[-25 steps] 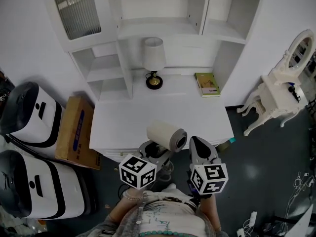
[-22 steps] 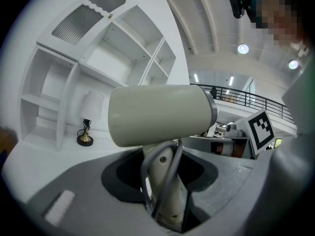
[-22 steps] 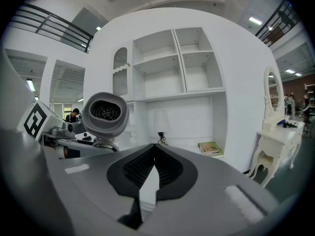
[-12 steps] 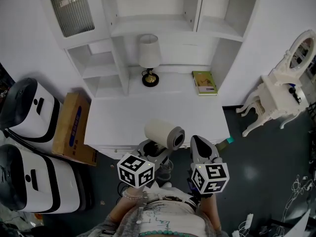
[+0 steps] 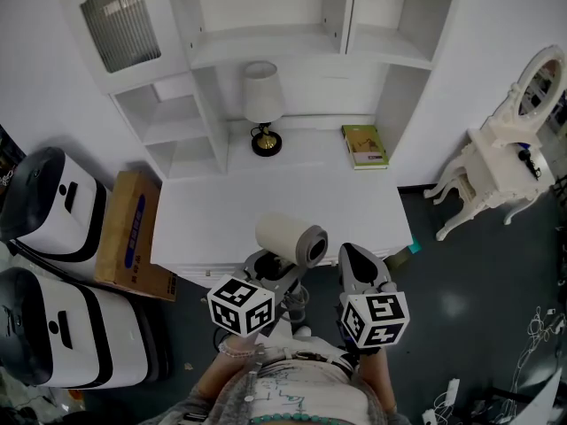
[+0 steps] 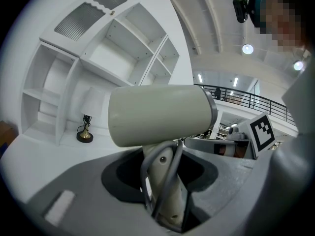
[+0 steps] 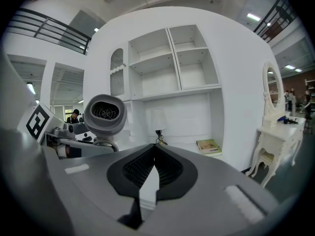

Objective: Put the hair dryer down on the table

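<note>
While I watch from the head view, my left gripper holds the hair dryer upright at the near edge of the table, my right gripper just beside. Left gripper view: jaws clamp the dryer's handle. Right gripper view: jaws pressed together.

A white table stands against white shelving, bearing a lamp and a green book. Beside it, a white dressing stand (oval mirror on top) sits on the dark floor.
</note>
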`<state>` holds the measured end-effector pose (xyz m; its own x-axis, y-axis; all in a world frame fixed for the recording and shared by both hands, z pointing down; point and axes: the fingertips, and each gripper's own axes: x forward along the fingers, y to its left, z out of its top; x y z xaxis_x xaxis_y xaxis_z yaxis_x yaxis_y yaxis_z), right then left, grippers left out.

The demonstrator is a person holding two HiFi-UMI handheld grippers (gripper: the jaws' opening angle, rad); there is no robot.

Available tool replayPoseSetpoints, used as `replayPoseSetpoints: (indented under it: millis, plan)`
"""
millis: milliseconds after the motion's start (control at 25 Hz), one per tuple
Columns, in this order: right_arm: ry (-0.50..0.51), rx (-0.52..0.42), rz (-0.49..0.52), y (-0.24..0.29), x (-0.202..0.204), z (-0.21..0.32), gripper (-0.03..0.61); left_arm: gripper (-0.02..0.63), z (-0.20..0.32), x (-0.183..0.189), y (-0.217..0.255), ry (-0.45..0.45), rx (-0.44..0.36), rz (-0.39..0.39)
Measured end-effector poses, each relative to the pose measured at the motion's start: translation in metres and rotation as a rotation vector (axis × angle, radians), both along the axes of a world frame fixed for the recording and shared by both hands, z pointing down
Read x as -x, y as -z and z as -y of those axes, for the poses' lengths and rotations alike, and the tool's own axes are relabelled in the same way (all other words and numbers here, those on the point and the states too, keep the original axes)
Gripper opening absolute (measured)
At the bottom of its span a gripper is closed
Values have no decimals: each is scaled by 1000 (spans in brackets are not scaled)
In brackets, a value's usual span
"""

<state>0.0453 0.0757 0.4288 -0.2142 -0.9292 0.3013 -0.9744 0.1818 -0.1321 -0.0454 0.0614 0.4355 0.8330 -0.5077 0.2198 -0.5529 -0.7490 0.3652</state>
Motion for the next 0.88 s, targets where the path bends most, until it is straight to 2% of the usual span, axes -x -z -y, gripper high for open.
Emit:
replayPoseSetpoints:
  millis: [880]
  plan:
    - [-65, 25, -7, -5, -3, 82, 29, 186, 84, -10, -10, -96, 39, 5]
